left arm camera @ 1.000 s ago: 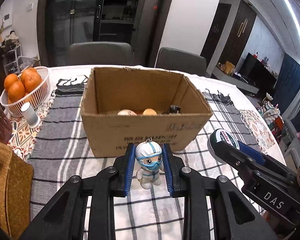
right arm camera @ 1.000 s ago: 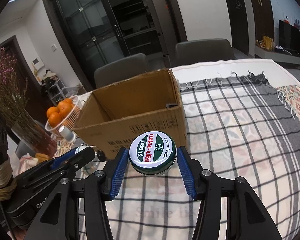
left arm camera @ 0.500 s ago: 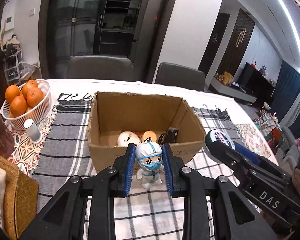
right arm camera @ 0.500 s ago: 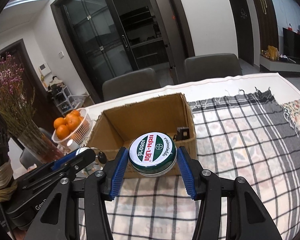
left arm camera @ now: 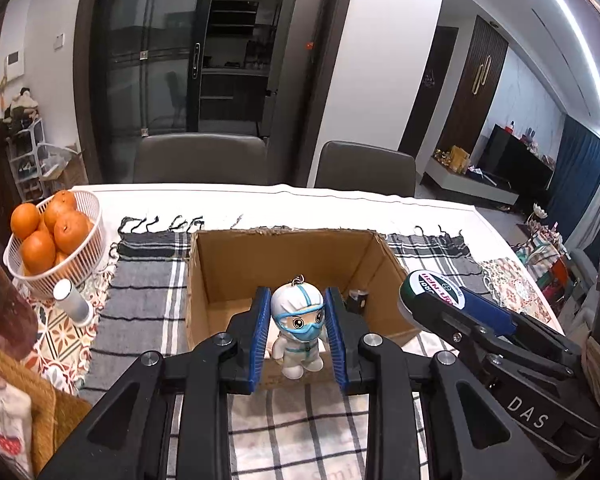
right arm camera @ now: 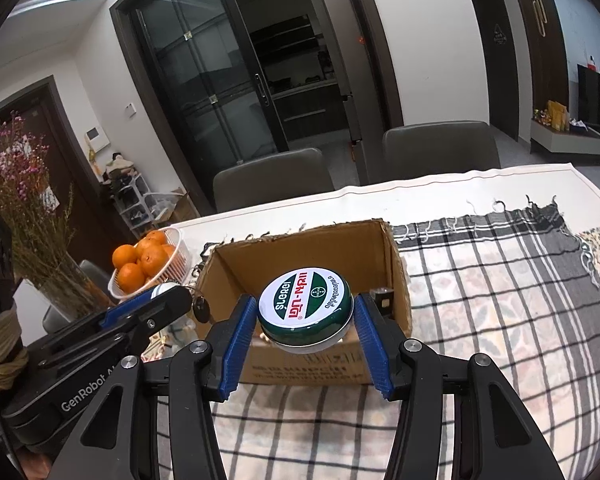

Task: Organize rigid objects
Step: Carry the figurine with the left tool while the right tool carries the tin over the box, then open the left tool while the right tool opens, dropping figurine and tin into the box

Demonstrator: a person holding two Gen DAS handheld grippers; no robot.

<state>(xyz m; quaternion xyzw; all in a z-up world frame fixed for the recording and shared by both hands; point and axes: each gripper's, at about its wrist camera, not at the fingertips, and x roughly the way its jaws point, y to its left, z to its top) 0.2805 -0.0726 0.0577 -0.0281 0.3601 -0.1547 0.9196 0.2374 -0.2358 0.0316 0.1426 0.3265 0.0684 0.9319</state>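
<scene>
one figurine [left arm camera: 299, 328], one tin [right arm camera: 305, 310], one box [left arm camera: 296, 276]

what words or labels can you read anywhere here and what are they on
"DAS": white letters on the right gripper, seen from the left wrist view.
"GenRobot": on the left gripper, seen from the right wrist view; the rest is cut off.
Round tin: red and green lid lettering, stylised and not legible.
Cardboard box: black print on the front, too blurred to read.

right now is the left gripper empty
No, the left gripper is shut on a small masked figurine, held upright between its blue pads in front of the cardboard box.
</scene>
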